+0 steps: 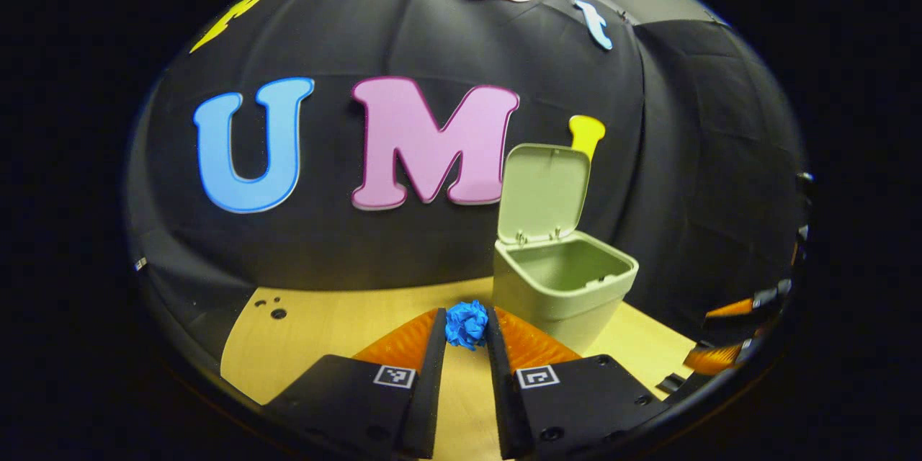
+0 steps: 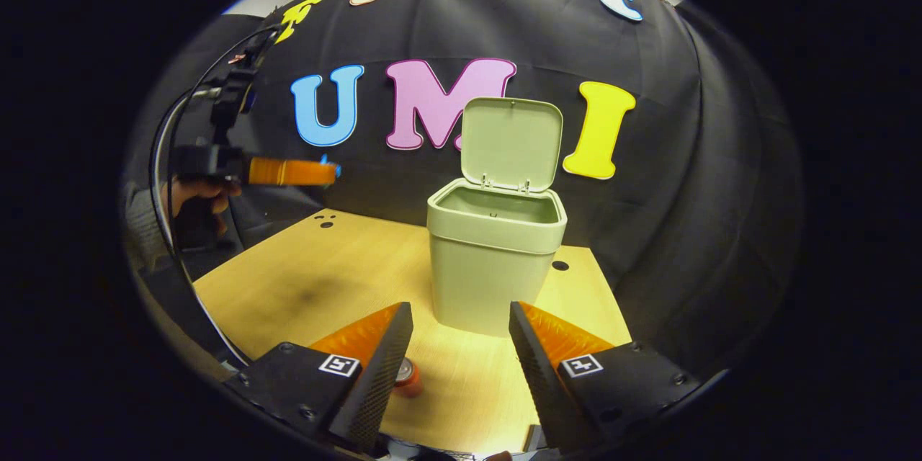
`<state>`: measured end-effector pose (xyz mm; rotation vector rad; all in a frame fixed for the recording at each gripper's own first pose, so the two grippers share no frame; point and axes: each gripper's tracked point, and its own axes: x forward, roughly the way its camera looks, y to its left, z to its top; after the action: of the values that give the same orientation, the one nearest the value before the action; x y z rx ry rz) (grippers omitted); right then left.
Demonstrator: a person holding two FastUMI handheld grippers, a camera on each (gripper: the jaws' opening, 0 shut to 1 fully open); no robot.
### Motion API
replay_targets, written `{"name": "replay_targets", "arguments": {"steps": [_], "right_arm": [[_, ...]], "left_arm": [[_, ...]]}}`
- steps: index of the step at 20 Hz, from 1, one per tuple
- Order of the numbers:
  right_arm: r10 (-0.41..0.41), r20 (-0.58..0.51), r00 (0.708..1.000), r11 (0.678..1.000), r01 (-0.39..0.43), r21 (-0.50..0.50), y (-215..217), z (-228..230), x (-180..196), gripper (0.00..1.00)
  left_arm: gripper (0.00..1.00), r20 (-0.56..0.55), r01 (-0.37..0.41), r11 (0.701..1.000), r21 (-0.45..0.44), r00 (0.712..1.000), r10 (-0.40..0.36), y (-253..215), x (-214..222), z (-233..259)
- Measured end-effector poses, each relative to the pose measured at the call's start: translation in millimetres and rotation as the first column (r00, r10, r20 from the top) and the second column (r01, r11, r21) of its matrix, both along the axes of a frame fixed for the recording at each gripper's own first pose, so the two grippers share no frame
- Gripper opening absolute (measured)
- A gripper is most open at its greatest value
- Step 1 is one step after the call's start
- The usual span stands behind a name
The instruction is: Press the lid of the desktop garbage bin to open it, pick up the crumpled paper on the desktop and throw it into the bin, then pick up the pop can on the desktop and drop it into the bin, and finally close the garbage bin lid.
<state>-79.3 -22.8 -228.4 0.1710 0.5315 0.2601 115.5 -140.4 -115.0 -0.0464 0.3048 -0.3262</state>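
Left gripper view: the left claw (image 1: pixel 467 328) sits at the bottom middle of the frame, and its 2 fingers press on a blue ball of crumpled paper (image 1: pixel 467 324) from both sides, so it is holding the paper; the paper is up off the wooden table (image 1: pixel 324 324); just right of the paper stands the green bin (image 1: pixel 562 295), with its lid (image 1: pixel 544 192) standing up and open; the inside of the bin looks bare; at the right edge of the frame, part of the other claw shows, blurred.

Right gripper view: the right claw (image 2: pixel 461 353) is at the bottom of the frame with its 2 fingers set wide apart, holding nothing; the bin (image 2: pixel 493 281) stands in the middle of the frame on the table (image 2: pixel 302 281), lid (image 2: pixel 511 140) up; a pop can (image 2: pixel 407 378) lies low in the frame, partly hidden behind the finger on the left side; at the upper left of the frame a hand (image 2: pixel 194 194) holds the left claw (image 2: pixel 328 171) up above the table, with a bit of blue at its tip.
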Motion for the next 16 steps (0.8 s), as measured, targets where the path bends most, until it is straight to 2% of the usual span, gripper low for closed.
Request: {"name": "replay_targets", "arguments": {"steps": [3,7,11,16], "right_arm": [[0.001,-0.020,1.000,1.000,-0.002,-0.023,-0.6,-13.6,-5.7,0.89],[-0.057,-0.037,0.998,0.998,0.056,-0.042,-13.5,-17.1,-11.9,0.89],[-0.122,-0.062,0.991,0.991,0.119,-0.056,-26.8,-22.9,-17.9,0.91],[-0.180,-0.067,0.981,0.981,0.175,-0.080,-40.1,-22.1,-19.8,0.91]], "left_arm": [[0.37,0.085,0.072,0.997,-0.029,0.994,-0.070,-30.5,30.3,27.6],[0.36,0.153,0.158,0.986,-0.044,0.977,-0.150,-77.1,64.9,43.5],[0.36,0.106,0.251,0.965,-0.075,0.964,-0.243,-128.7,88.9,17.9],[0.37,0.027,0.280,0.958,-0.067,0.960,-0.279,-150.0,105.4,-16.0]]}}
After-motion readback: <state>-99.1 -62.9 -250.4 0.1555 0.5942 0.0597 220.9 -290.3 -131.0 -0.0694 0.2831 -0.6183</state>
